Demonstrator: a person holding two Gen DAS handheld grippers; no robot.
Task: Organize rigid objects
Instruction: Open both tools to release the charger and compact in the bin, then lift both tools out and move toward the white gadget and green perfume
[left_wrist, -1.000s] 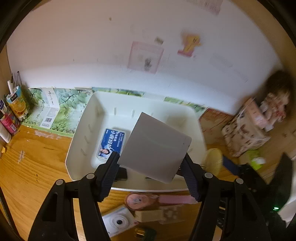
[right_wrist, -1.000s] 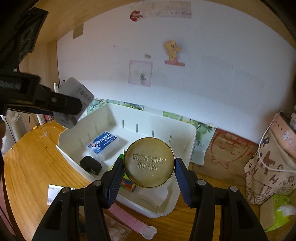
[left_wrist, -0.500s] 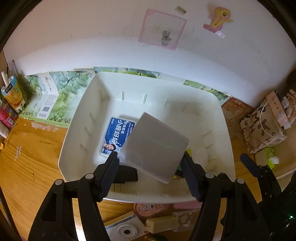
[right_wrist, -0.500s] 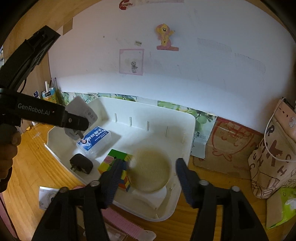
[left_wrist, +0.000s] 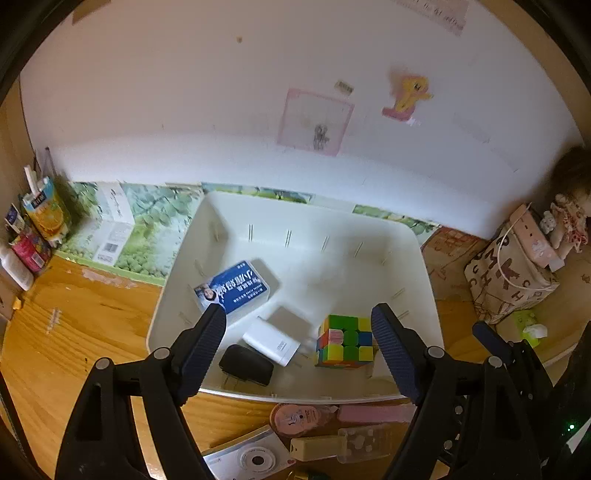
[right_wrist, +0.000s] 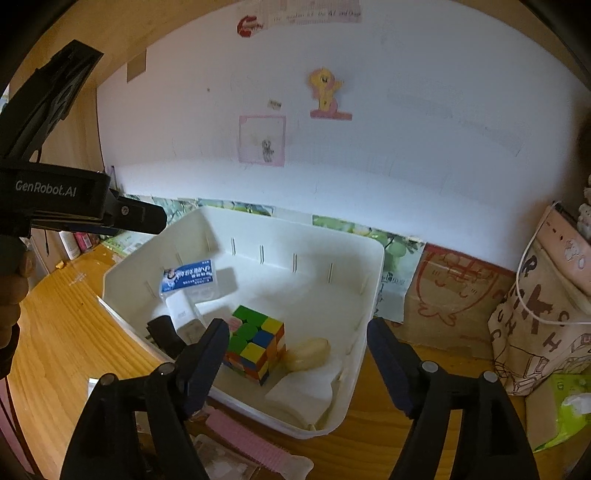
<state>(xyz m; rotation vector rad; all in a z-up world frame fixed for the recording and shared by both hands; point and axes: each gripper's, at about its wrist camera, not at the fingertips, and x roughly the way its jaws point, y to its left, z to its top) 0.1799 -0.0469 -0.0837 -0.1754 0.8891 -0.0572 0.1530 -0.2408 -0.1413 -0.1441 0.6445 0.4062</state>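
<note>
On the wooden counter (left_wrist: 74, 332), juice cartons (left_wrist: 46, 212) are seen at the far left, with lettering too small to be read. A white bin (left_wrist: 417, 266) is set against the wall. Inside it, from left to right, a blue-labelled box (left_wrist: 236, 290) printed with characters and a small portrait, a black charger (left_wrist: 245, 365), a white power adapter (left_wrist: 271, 341) with faint grey print, and a colourful puzzle cube (left_wrist: 345, 345) are found. In the right wrist view a round cream-coloured tin (right_wrist: 308, 354) is seen lying tilted just right of the cube, beside a white pad (right_wrist: 299, 397).

The left tool (left_wrist: 299, 347) is held over the bin's near edge; its jaws have just been opening and stand apart, nothing clamped between them. The right tool (right_wrist: 297, 354) has likewise just been opening and stands apart over the cube and tin, gripping neither. "GenRobot.AI" is read on the left tool's side in the right wrist view.

Before the bin, a white camera (left_wrist: 245, 459) and a pink comb (right_wrist: 251, 443) are laid. At the right, a lettered bag (left_wrist: 511, 275) is seen.
</note>
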